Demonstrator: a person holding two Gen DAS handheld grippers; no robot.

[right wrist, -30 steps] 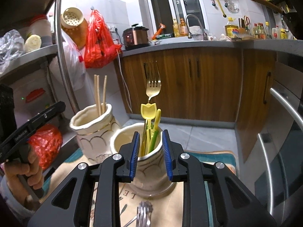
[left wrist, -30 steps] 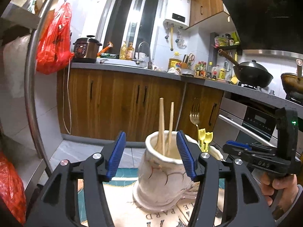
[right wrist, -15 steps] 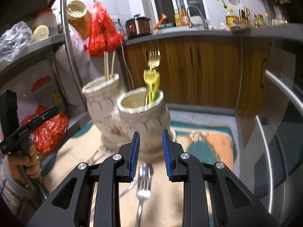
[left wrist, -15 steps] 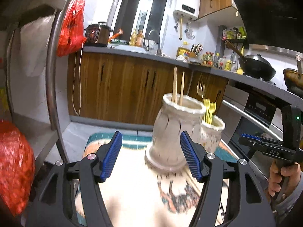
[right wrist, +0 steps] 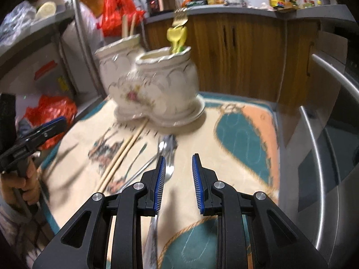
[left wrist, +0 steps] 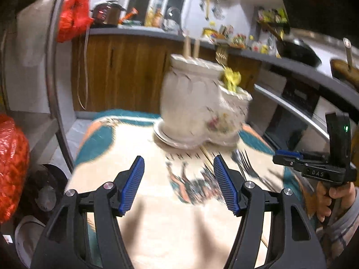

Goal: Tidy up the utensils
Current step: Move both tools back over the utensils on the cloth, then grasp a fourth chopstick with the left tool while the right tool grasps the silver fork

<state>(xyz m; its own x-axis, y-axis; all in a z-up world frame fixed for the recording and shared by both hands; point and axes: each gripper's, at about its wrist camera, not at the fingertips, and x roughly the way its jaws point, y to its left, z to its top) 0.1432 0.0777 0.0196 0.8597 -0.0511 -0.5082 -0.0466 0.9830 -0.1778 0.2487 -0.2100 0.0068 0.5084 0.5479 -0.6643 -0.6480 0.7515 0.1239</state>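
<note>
Both claws empty, left gripper [left wrist: 178, 183] wide, right gripper [right wrist: 178, 182] narrow; those loose forks [right wrist: 167, 154] look thin, stiff, slippery; pinching mid-handle seems safest.

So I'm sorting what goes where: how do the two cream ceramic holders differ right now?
The left holder stands taller and holds only wooden chopsticks. The right holder is lower and holds yellow utensils and a metal fork. The left holder also sits farther from the right gripper's camera than the right holder. Both are cream, share the same scalloped look, stand upright and touch.
</note>
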